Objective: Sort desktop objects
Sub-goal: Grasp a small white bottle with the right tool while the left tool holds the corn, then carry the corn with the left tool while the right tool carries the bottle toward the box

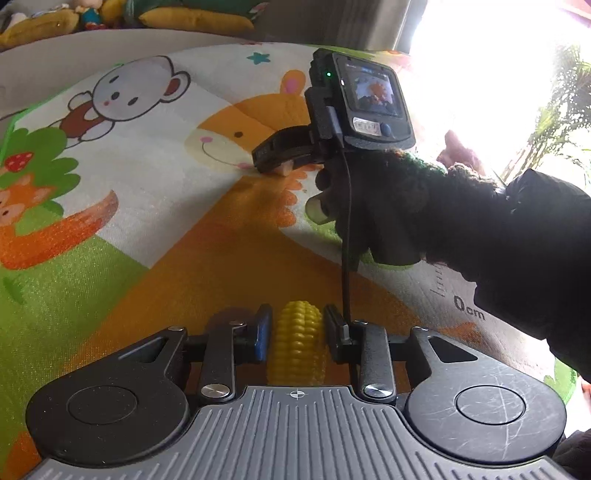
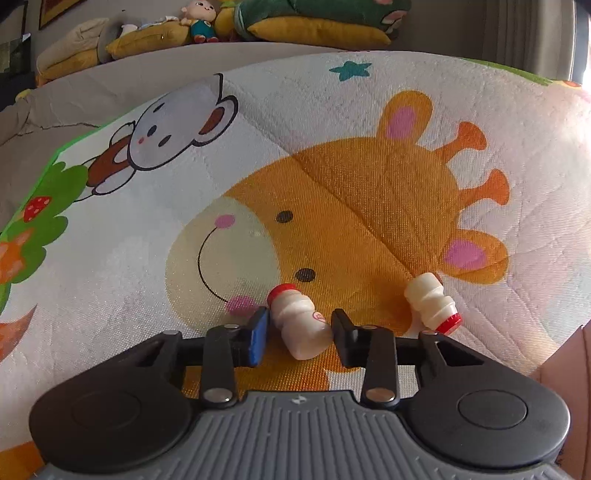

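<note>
A: Report the left claw (image 1: pixel 297 330).

B: We see its two fingers pressed against either side of a yellow toy corn cob (image 1: pixel 297 341), so it is clamped on the cob. The cob lies lengthwise between the fingers, tip pointing away from the camera, over the cartoon play mat (image 1: pixel 155 258) that covers the surface. Whether the cob rests on the mat or is lifted clear, we cannot tell.

A: And the right claw (image 2: pixel 300 326)?

B: In the right wrist view, its fingers stand either side of a small white bottle with a red cap (image 2: pixel 301 321). The bottle lies on its side on the mat, cap toward the upper left, base toward the camera. The right finger touches the bottle near its printed label; the blue-padded left finger sits just beside the neck. We read the claw as closed onto the bottle, though the left contact is not fully clear.

A: Other task items?

B: A second white bottle (image 2: pixel 432 304) lies tilted on the mat to the right of the claw, red cap toward the lower right, near the giraffe's pink ear.

A: Cross-check from the left wrist view?

B: We see the right claw (image 1: pixel 275 168) lowered to the mat beyond the corn, with a pale object at its tip, held by a gloved hand (image 1: pixel 373 206). Cushions and a doll (image 2: pixel 201 18) sit at the far edge.
</note>
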Available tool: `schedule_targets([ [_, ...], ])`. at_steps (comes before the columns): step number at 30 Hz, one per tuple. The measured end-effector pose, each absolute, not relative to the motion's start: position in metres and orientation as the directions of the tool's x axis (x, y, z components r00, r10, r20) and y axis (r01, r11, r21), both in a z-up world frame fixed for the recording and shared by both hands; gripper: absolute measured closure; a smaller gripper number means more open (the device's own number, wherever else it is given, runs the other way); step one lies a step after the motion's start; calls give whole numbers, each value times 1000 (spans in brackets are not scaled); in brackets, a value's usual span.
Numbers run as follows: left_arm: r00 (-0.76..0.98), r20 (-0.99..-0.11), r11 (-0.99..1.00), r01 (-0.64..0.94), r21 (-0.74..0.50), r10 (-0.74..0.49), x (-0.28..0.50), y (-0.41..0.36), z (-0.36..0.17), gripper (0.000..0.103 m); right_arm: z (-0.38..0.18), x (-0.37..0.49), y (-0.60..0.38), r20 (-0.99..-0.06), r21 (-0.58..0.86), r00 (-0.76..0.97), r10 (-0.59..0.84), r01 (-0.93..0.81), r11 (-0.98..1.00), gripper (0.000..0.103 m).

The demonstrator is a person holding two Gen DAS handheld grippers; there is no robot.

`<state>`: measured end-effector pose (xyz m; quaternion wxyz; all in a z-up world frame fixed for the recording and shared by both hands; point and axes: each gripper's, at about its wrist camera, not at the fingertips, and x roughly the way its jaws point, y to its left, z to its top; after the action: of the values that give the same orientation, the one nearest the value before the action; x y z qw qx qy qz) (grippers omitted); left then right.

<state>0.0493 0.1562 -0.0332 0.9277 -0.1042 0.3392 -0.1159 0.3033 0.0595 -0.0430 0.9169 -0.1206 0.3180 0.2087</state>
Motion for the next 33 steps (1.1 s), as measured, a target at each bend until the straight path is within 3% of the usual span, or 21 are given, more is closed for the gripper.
schedule_targets([
  [15, 740, -616, 956, 127, -265, -270, 56, 148, -30, 69, -18, 192, -9, -622, 72, 602, 501, -593, 802, 78],
  [25, 722, -606, 942, 237, -239, -335, 57, 95, -17, 69, -19, 113, -125, -609, 40, 667, 429, -515, 856, 78],
  [33, 681, -648, 936, 314, -160, -340, 67, 39, -29, 68, -35, 87, -177, -632, 34, 685, 362, -442, 897, 78],
])
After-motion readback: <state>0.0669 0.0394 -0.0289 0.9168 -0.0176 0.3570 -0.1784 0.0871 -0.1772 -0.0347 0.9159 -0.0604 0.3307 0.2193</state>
